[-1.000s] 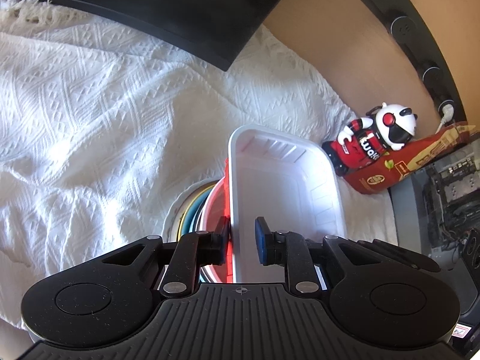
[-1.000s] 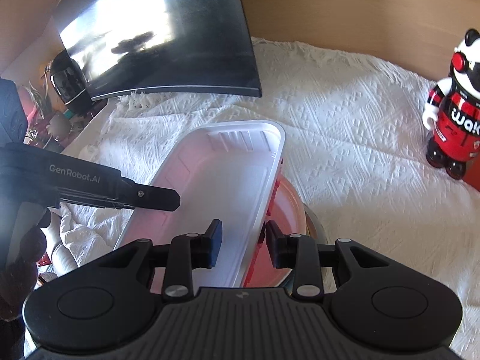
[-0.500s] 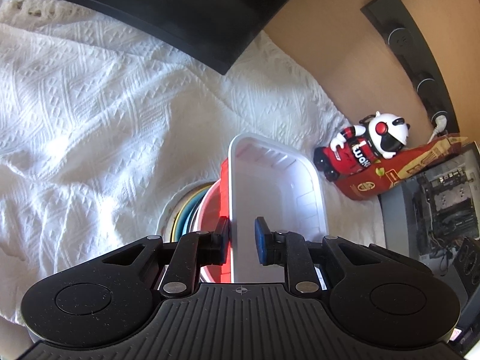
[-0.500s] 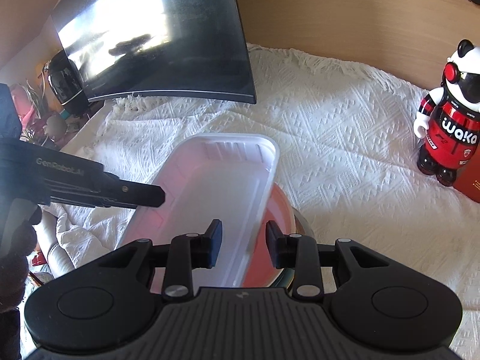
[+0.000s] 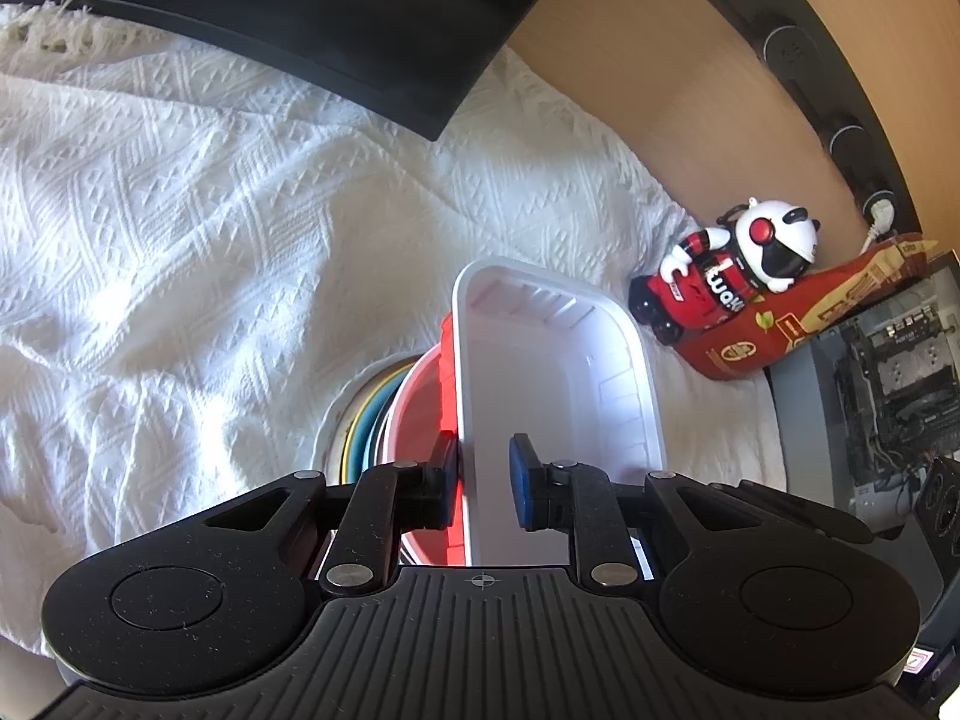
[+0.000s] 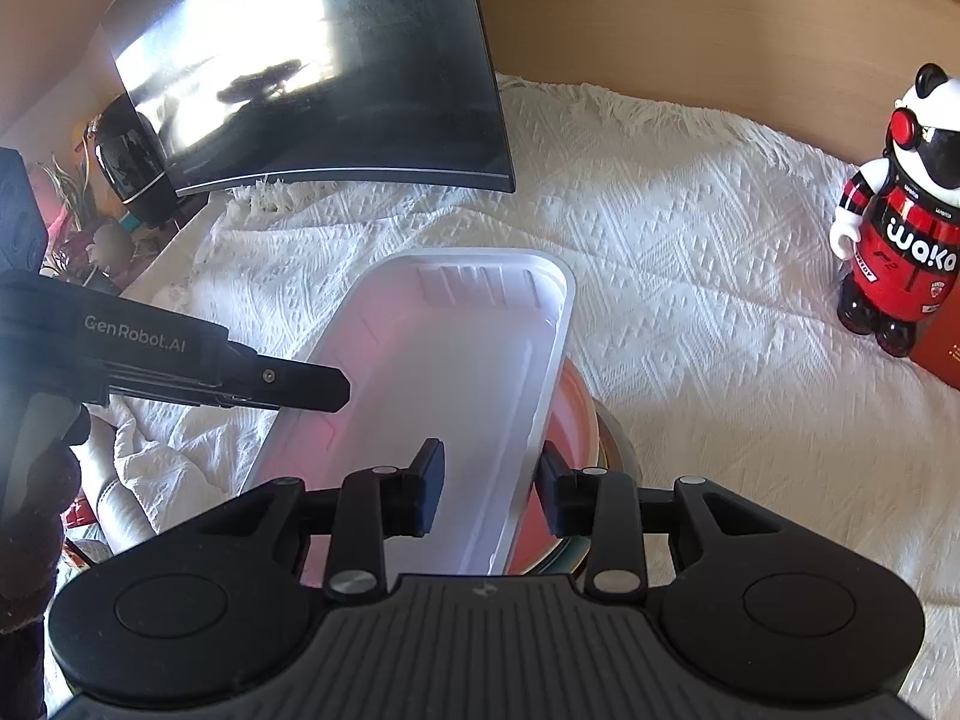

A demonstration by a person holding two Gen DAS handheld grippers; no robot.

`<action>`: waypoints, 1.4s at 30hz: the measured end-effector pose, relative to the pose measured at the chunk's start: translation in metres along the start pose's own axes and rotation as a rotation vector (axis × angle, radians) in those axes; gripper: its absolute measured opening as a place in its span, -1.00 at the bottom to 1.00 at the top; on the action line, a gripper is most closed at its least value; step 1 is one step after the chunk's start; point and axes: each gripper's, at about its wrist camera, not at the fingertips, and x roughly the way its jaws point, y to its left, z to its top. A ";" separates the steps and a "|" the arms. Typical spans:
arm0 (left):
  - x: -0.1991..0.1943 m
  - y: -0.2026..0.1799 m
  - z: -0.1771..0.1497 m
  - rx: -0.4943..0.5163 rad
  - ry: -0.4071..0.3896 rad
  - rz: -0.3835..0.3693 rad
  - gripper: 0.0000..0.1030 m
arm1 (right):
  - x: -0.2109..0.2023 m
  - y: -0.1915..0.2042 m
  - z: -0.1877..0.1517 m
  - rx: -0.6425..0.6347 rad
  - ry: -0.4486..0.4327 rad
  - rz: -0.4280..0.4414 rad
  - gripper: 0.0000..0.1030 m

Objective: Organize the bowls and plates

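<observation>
A white rectangular plastic tray (image 5: 552,396) lies on top of a red container (image 5: 447,396) and a stack of round plates and bowls (image 5: 366,420) on the white cloth. My left gripper (image 5: 483,483) straddles the tray's left rim, jaws partly closed, with a gap at the right pad. My right gripper (image 6: 489,489) straddles the tray's (image 6: 456,360) right rim in the same way; the red dish (image 6: 573,408) shows beside it. The left gripper's finger (image 6: 288,387) appears at the tray's left edge in the right wrist view. Whether either grips the rim is unclear.
A dark curved monitor (image 6: 324,60) stands at the back. A red and white panda figurine (image 6: 900,228) stands on the right next to a red box (image 5: 798,318). The white textured cloth (image 6: 690,276) covers the table. A computer case (image 5: 888,384) is at far right.
Both views have pulled back and up a little; the tray and stack look smaller and farther. The tray keeps its place between the jaws of both grippers.
</observation>
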 end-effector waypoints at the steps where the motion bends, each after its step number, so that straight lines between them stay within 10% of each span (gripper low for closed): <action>1: 0.001 0.001 0.001 0.002 0.004 -0.004 -0.59 | 0.000 0.000 -0.001 0.006 -0.001 -0.004 -0.34; 13: 0.000 0.016 0.012 0.060 0.029 -0.093 -0.58 | -0.009 0.004 -0.017 0.100 -0.075 -0.109 -0.34; 23: -0.041 0.017 -0.008 0.094 -0.152 -0.045 -0.58 | -0.038 0.009 -0.022 0.070 -0.246 -0.179 -0.19; 42: -0.068 -0.042 -0.199 0.247 -0.234 0.139 -0.69 | -0.092 0.041 -0.156 0.048 -0.170 -0.153 0.02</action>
